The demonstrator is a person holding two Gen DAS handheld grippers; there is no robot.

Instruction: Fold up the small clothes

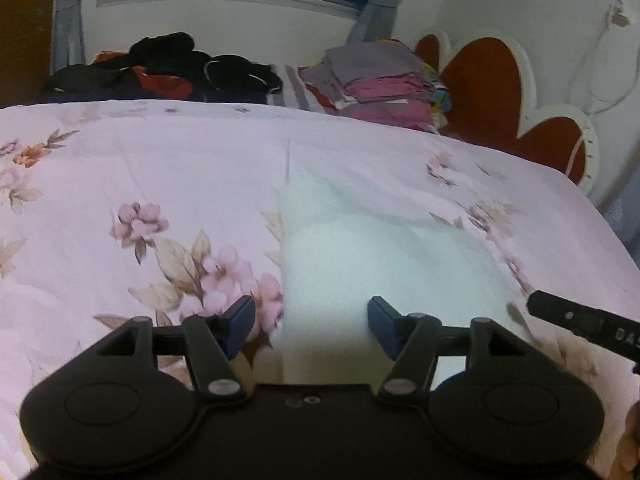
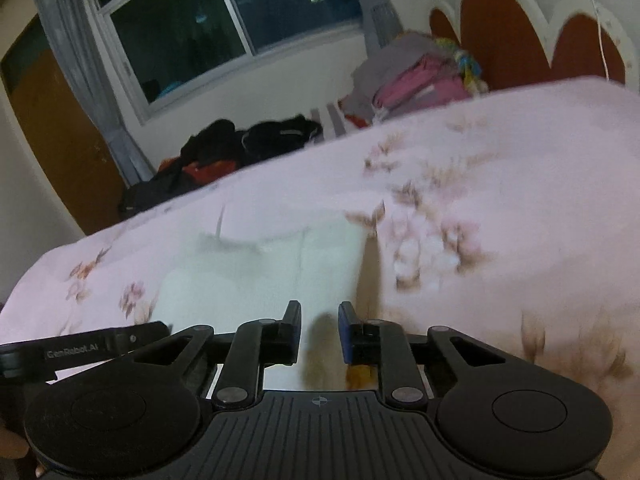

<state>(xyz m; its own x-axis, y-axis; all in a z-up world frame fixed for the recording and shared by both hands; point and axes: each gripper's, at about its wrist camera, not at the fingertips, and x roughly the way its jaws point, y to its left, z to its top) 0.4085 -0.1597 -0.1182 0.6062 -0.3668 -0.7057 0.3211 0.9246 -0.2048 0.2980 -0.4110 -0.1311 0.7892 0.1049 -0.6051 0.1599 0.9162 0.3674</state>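
A small white garment (image 1: 360,248) lies flat on the pink floral bedspread (image 1: 120,168). It also shows in the right wrist view (image 2: 256,272). My left gripper (image 1: 311,320) is open over the garment's near left edge, jaws wide apart, holding nothing. My right gripper (image 2: 319,328) hovers over the garment's near right edge with a narrow gap between its jaws and nothing clearly held. The right gripper's finger shows at the right edge of the left wrist view (image 1: 580,320). The left gripper's finger shows at the left of the right wrist view (image 2: 92,344).
A pile of dark clothes (image 1: 172,64) lies at the bed's far side under the window. A stack of folded grey and pink clothes (image 1: 380,80) sits by the red and white headboard (image 1: 500,92). A wooden door (image 2: 52,132) stands at the left.
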